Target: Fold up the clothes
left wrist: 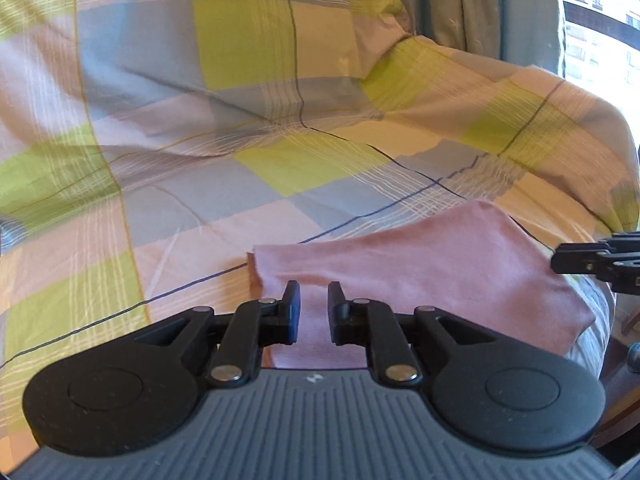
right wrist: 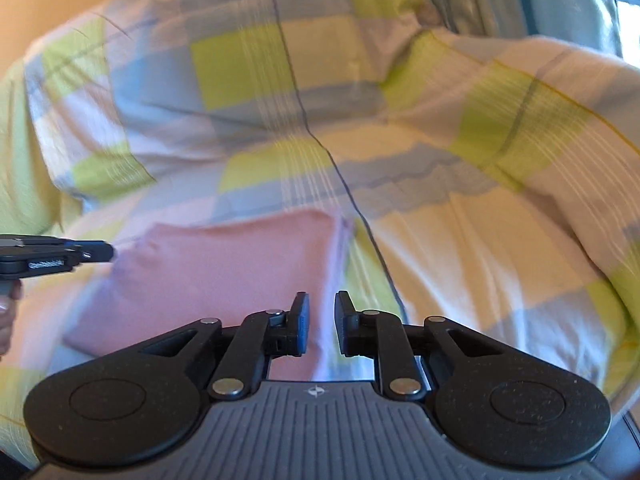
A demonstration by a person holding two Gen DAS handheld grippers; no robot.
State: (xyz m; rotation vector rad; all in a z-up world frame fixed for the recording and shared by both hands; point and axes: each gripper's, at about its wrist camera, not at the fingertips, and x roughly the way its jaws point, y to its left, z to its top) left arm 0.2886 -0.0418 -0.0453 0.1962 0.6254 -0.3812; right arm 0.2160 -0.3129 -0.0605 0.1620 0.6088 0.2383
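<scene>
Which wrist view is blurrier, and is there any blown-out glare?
Right wrist view: clear motion smear across the checked bedspread and pink cloth, though the right gripper itself is sharp. Left wrist view: mostly crisp, but the window at top right is blown out.

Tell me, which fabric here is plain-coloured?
The folded pink garment below the left tongs; the bedcover beneath it is checked green, blue and pink.
</scene>
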